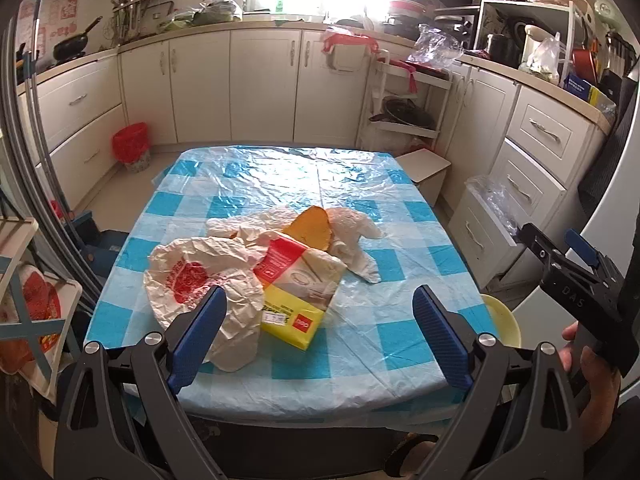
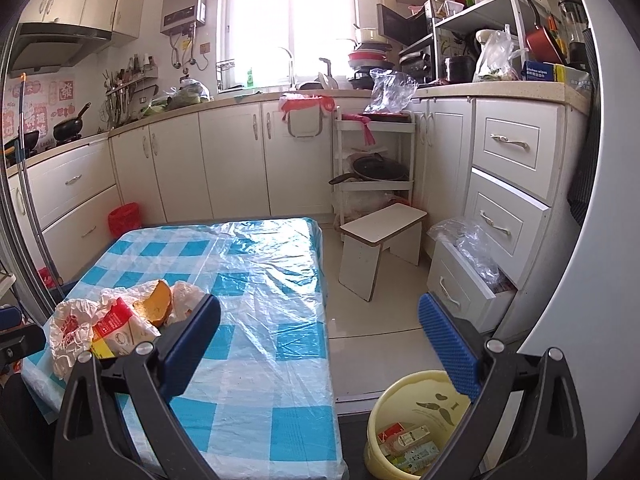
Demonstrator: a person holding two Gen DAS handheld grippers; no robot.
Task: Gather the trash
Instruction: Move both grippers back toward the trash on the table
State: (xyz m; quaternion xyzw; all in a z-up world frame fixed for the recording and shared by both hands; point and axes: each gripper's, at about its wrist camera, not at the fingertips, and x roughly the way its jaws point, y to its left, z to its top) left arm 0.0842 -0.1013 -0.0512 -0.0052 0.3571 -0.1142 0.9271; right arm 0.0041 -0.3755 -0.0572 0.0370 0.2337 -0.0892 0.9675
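Observation:
A heap of trash lies on the blue-checked table (image 1: pixel 360 208): a crumpled white bag with red print (image 1: pixel 200 280), a red-and-yellow packet (image 1: pixel 292 292), an orange pumpkin piece (image 1: pixel 312 228) and white wrapping (image 1: pixel 356 248). My left gripper (image 1: pixel 316 328) hangs open just before the heap, its left finger in front of the printed bag, holding nothing. In the right wrist view the heap (image 2: pixel 116 320) is at the left, and my right gripper (image 2: pixel 320 344) stands open and empty over the table's right edge. Below it a yellow bin (image 2: pixel 400 432) holds several cartons.
A white stool (image 2: pixel 380 244) and an open bottom drawer with a clear plastic bag (image 2: pixel 472 252) stand right of the table. A red-lined waste bin (image 1: pixel 130 146) sits by the far-left cabinets. A hand holds the right gripper's handle (image 1: pixel 592 364).

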